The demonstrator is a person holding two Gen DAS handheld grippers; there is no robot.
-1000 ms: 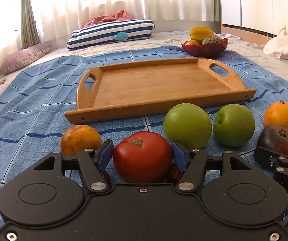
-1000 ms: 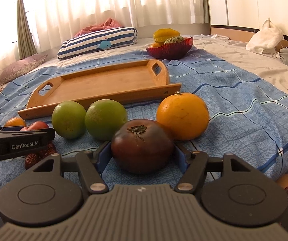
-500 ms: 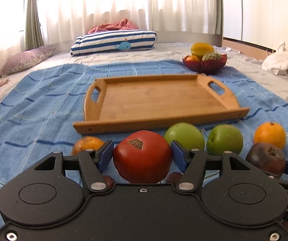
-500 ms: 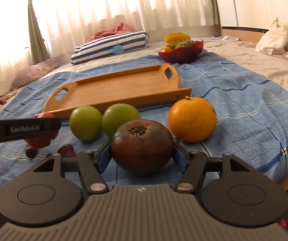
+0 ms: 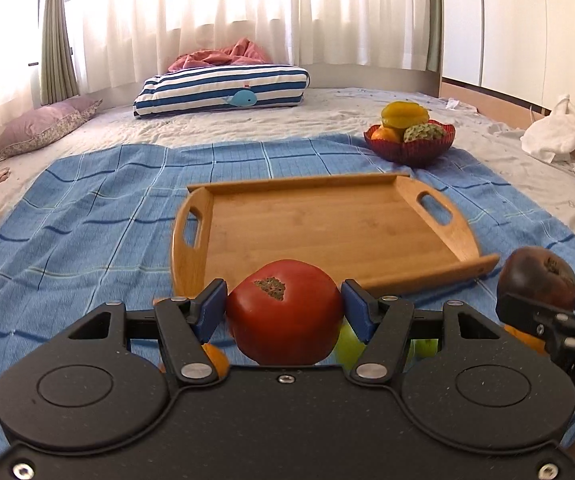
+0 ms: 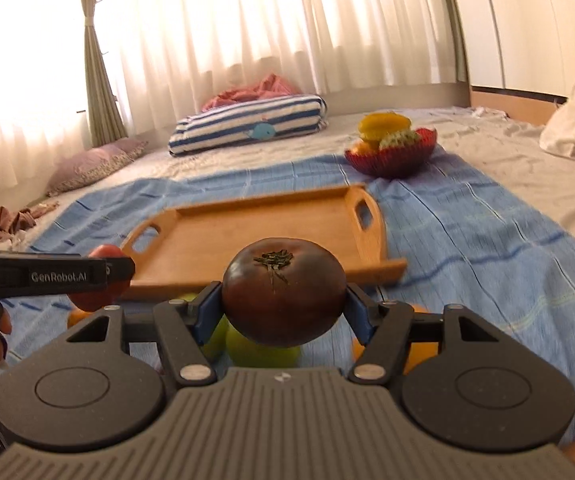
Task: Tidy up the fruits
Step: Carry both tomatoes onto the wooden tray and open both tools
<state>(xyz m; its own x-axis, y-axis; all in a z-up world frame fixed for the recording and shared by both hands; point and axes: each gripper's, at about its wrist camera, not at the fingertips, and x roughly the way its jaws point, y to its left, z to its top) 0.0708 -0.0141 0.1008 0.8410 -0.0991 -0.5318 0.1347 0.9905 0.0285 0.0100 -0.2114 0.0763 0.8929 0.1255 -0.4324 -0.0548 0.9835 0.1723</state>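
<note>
Left gripper [image 5: 284, 312] clamped on red tomato [image 5: 285, 312], aloft before near edge of tray [image 5: 327, 232] | right gripper [image 6: 283, 306] clamped on dark tomato [image 6: 283, 292], same height | green fruits [image 6: 261, 350] lie on blanket [image 5: 87, 216] below | risk: tight pads bruise soft skin; grippers close together may collide over tray.

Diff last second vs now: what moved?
Both grippers rose and carried their fruit toward the wooden tray: left gripper with the red tomato, right gripper with the dark tomato. Both were already gripped. Green fruits and oranges now sit below the fingers. Tray, red bowl unmoved.
</note>
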